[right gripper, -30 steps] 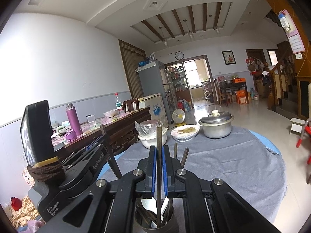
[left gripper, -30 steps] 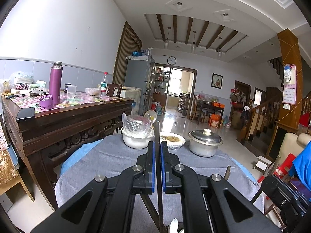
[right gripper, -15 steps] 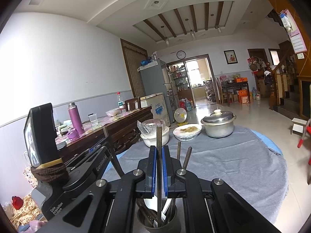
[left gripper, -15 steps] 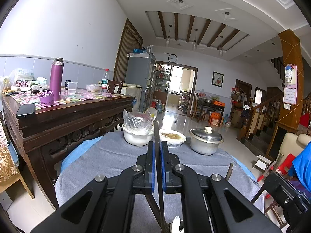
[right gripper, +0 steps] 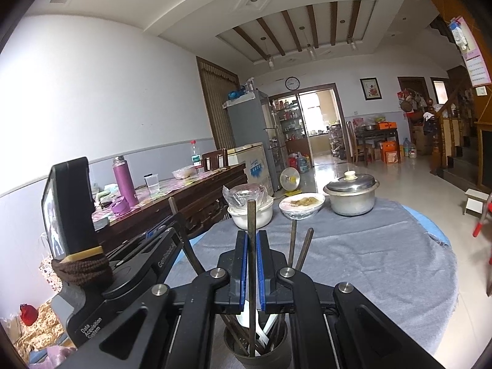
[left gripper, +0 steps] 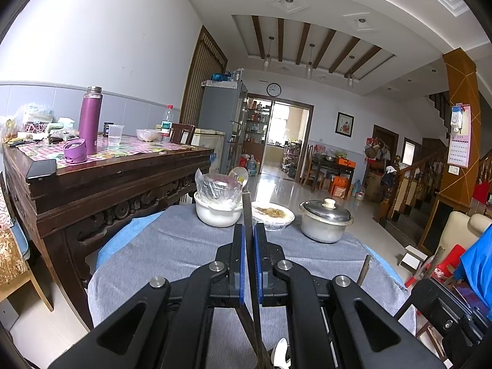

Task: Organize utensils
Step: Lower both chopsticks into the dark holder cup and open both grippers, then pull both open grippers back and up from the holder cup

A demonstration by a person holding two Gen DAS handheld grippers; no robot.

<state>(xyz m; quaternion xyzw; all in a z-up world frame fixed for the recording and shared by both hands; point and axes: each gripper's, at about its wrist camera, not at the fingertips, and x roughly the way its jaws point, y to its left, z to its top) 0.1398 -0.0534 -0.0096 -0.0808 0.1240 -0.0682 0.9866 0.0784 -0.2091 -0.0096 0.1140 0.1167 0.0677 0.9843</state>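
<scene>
With the right gripper (right gripper: 252, 264) clamped on one chopstick (right gripper: 251, 215) standing directly above the utensil cup (right gripper: 258, 349), and the left gripper (left gripper: 249, 261) pinching another just beside that cup, lower each straight down before releasing

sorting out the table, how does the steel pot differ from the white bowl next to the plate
The steel pot is bare metal; the white bowl looks ceramic. The pot wears a fitted metal lid with a pale knob, while the bowl holds a plastic-wrapped dish poking above its rim. The pot stands right of the food plate, the bowl left of it. Both sit upright on the grey cloth at the table's far side.
</scene>
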